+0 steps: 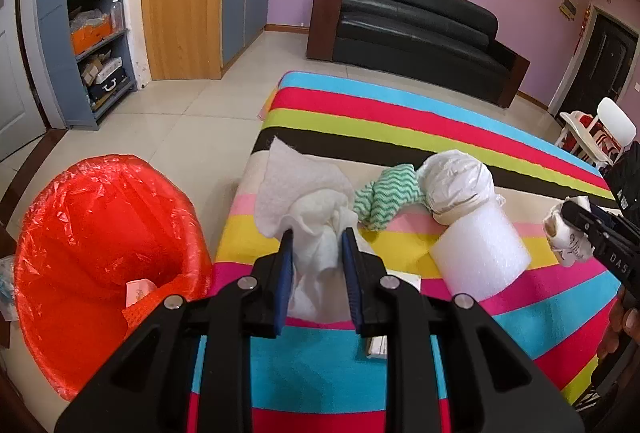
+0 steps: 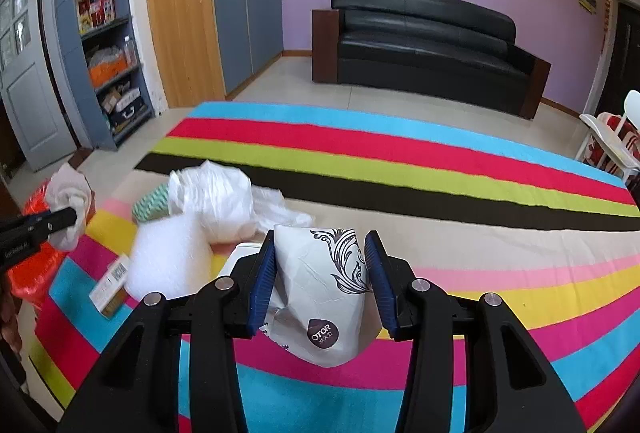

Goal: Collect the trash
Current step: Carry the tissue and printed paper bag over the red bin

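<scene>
We see a striped cloth covering the table, with a red-lined bin just beside its left edge. On the cloth lie a foam roll, a knotted plastic bag and a green zigzag rag. Our left gripper is clamped on a white tissue wad; our right gripper squeezes a crumpled paper cup.
</scene>
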### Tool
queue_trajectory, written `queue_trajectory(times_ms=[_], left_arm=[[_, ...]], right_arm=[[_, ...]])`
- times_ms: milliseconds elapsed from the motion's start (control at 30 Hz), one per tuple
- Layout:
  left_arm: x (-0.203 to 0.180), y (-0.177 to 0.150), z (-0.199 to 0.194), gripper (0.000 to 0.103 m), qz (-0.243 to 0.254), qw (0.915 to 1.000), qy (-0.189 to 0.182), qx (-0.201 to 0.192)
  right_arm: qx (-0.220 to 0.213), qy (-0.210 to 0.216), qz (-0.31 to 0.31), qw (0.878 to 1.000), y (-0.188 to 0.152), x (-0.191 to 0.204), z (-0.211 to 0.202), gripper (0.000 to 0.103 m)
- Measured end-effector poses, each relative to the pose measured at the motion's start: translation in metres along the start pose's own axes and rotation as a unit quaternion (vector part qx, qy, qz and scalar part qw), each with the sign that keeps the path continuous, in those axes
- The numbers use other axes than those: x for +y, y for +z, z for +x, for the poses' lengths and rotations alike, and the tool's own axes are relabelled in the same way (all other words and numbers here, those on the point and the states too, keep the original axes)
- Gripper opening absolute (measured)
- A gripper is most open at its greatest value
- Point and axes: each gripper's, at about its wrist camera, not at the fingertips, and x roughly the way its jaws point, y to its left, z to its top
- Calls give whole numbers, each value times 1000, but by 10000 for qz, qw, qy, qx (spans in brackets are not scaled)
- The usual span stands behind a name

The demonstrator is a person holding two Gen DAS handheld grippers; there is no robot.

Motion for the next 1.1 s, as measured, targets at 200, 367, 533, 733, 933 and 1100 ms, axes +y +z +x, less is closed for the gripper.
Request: queue_trajectory(times_ms=[200, 367, 533, 733, 933, 1100], left_arm=[[10, 2, -13, 23, -49, 9999, 74, -112], [25, 4, -25, 23, -123, 9996, 153, -205], [44, 5, -42, 23, -256, 9989, 240, -325], [71, 7, -59, 23, -403, 9976, 351, -443], [98, 6, -74, 23, -552, 9958, 506, -536], [120, 3, -86, 23, -681, 9939, 634, -595]], right_arm=[[-216, 66, -14, 9997, 10, 14, -9, 43], [-336, 212, -13, 9992, 21, 32, -11, 43], [-372, 380, -55, 9986, 29, 51, -9, 43], [-423, 580, -151, 9973, 36, 81, -9, 43], [-433, 822, -274, 9953, 42, 115, -7, 43], [-440, 1059, -444, 9924, 44, 153, -5, 43]])
